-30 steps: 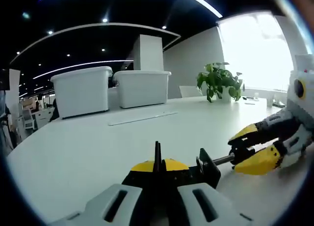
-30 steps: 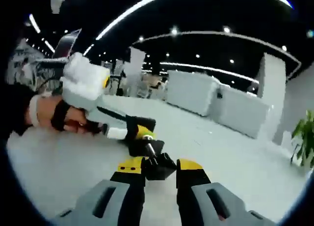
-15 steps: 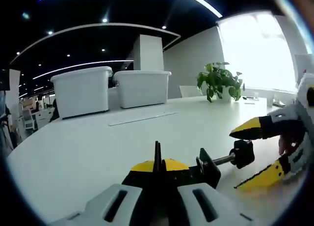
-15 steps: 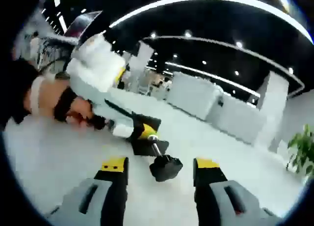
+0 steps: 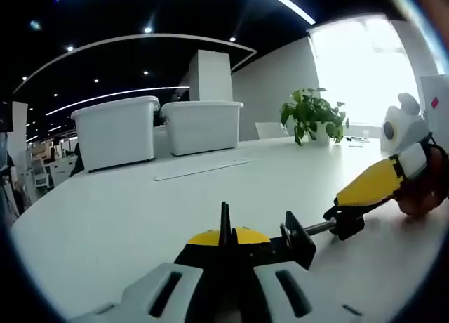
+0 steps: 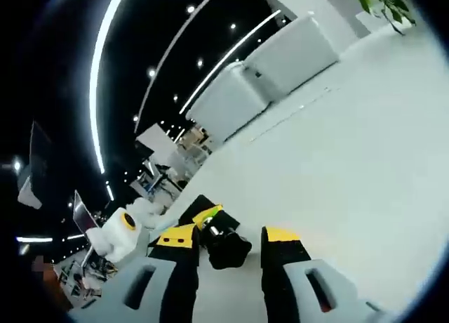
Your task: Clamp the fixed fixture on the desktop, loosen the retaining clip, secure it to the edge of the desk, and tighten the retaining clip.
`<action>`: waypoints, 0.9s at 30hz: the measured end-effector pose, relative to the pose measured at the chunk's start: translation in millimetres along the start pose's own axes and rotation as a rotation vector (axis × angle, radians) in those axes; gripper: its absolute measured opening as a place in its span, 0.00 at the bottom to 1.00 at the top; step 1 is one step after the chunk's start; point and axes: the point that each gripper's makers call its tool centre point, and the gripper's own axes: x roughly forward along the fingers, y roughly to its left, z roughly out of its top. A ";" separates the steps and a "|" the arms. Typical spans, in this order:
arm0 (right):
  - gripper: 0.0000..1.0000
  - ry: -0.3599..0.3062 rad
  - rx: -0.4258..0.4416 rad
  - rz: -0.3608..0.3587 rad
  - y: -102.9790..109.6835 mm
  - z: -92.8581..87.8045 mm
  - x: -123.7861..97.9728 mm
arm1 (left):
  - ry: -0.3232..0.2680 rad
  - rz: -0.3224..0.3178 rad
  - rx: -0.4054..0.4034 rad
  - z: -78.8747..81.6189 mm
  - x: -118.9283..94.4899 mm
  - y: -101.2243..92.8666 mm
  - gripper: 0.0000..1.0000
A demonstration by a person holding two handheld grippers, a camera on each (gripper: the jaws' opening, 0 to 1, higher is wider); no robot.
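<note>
The white counter (image 5: 112,218) spreads wide under both grippers, its bare top running back to 2 white storage bins (image 5: 118,130) that stand side by side at the far edge. Beside them, toward the bright window, a green potted plant (image 5: 312,116) sits on the counter, and a long flat strip (image 5: 203,168) lies on the surface in front of the bins.

Near the middle of the counter, in the left gripper view, the black fixture (image 5: 280,242) sits low against the counter top, its screw rod reaching to the right and ending in a black knob (image 5: 345,221). The left gripper (image 5: 224,232) has its 2 yellow-tipped jaws drawn together on a thin upright plate of the fixture, with no gap between them.

The right gripper (image 6: 230,240) comes into the left gripper view from the right, its yellow tips at the knob. In the right gripper view its 2 jaws stand a moderate way apart with the knob between them; whether the tips press on the knob I cannot tell. This view is strongly rolled, so the counter slopes.
</note>
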 end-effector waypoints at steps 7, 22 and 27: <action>0.25 0.038 0.110 0.027 1.8 0.0 1.3 | 0.000 -0.001 -0.001 0.0 1.7 0.5 0.04; 0.23 -0.052 -0.723 -0.050 24.1 -11.0 -3.1 | -0.005 -0.002 0.005 1.4 -8.5 -8.4 0.04; 0.23 -0.124 -1.213 -0.118 33.4 -9.6 -2.7 | -0.001 0.002 0.004 0.6 -11.0 -9.5 0.04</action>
